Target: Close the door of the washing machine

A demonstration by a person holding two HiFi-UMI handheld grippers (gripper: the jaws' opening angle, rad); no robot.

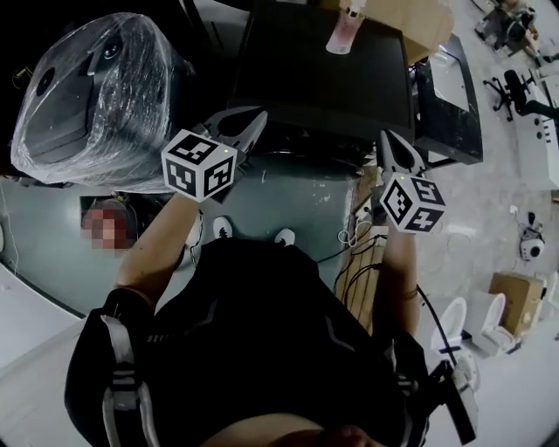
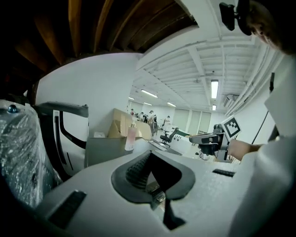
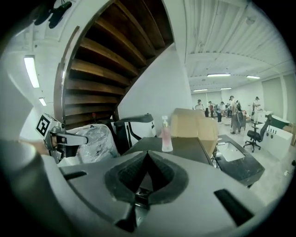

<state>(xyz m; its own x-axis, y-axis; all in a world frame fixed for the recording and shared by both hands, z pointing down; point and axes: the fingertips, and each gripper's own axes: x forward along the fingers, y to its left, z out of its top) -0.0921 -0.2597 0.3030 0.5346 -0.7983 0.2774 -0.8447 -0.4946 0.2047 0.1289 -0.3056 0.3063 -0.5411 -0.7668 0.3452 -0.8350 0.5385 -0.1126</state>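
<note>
The left gripper and the right gripper both have their fingers pressed together on nothing, and the two are raised side by side. The washing machine, a dark box with a pink bottle on the far part of its top, stands just beyond them. The left fingers point at its near left corner, the right ones at its near right edge. Its door shows in no view. It likely sits on the near face, below both hands and about equally close to each.

A dark counter carries a pink bottle, upright near its far edge. A cardboard box sits just beside it at the far right corner.
</note>
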